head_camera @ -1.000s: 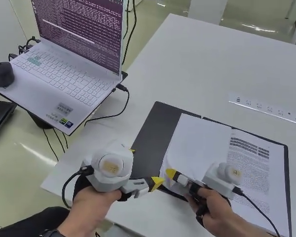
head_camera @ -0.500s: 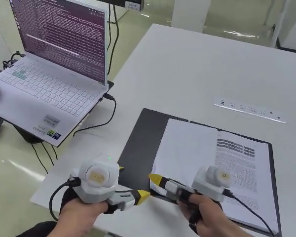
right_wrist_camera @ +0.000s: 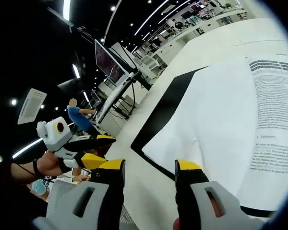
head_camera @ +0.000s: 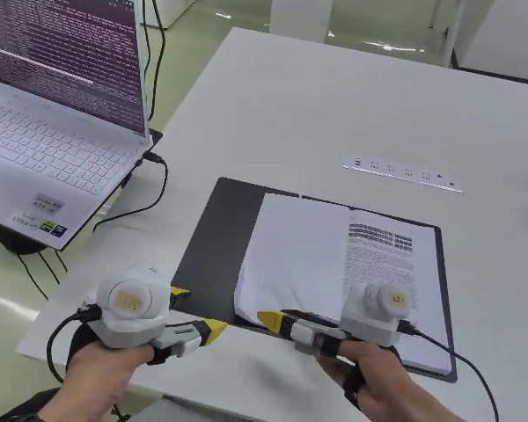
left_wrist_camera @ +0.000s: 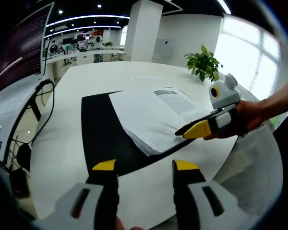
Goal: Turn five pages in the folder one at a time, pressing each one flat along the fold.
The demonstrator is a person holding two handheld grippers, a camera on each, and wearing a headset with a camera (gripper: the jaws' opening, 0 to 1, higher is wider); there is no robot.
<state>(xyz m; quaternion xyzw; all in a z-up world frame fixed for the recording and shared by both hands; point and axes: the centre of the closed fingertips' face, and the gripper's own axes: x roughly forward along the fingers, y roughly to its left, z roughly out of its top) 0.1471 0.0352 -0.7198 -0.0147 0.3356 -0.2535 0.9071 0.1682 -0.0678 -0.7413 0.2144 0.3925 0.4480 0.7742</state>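
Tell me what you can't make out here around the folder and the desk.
Print on the right-hand page: too small to read, head view.
Near edge of the folder, in part: head view, hidden behind the right tool and the hand holding it.
Laptop: cut off by the head view's left and top edges.
Socket strip markings: too small, head view.
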